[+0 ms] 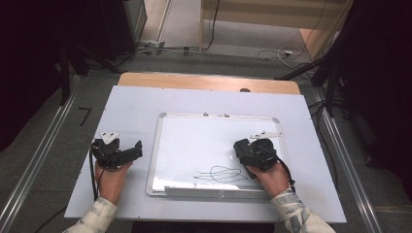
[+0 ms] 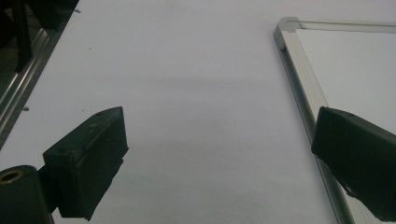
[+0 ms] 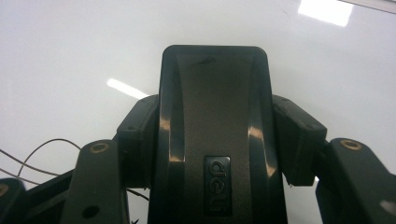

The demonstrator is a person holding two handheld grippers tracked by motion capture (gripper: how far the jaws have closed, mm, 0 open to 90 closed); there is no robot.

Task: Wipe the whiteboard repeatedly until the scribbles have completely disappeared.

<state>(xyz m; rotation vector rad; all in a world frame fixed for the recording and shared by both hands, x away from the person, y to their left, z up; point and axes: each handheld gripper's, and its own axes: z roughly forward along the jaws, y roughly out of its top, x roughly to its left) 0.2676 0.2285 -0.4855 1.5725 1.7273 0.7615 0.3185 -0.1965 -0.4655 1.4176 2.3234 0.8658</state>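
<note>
The right gripper is pinching a black eraser over the whiteboard, while the left gripper is hovering spread above the desk.

A whiteboard lies flat in the middle of the bench, nearer the lower edge of the frame. Scribbled lines sit in the board's lower right part. The left hand-held gripper sits at the lower left of the frame, over bare bench just left of the whiteboard's left edge. The right hand-held gripper is over the board's lower right area, just above and right of the scribble, with an eraser between its jaws. Behind the bench, at the top of the frame, cables lie on the floor.
</note>
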